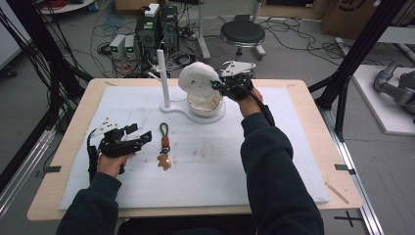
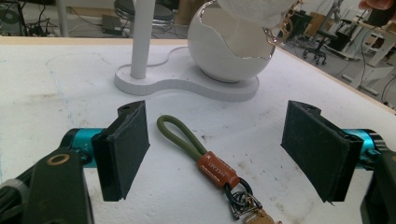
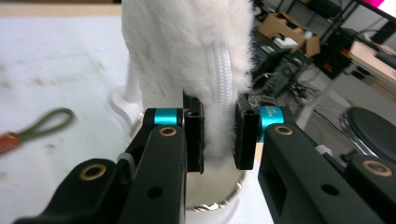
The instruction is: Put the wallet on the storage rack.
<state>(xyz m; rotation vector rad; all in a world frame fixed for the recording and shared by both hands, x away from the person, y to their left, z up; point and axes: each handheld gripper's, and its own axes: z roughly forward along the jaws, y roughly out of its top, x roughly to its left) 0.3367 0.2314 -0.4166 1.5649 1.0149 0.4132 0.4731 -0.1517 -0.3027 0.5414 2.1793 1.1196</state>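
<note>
1. The keychain (image 2: 212, 168) runs off the bottom edge of the left gripper view, so its metal charm is cut away there.
2. The fluffy white pouch (image 3: 187, 60) loses its top past the upper edge of the right gripper view.
3. In that view it covers most of the white egg-shaped bowl (image 3: 219, 191).
4. The right hand-held gripper (image 1: 220, 85) hides its jaw tips behind the pouch in the high view.

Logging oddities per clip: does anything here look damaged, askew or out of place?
The white bowl on the stand has a jagged, eggshell-like rim, which may be its design rather than a break. The mat carries brownish smudges near the keychain. Otherwise nothing stands out: the right claw grips a fluffy white pouch over the bowl.
</note>
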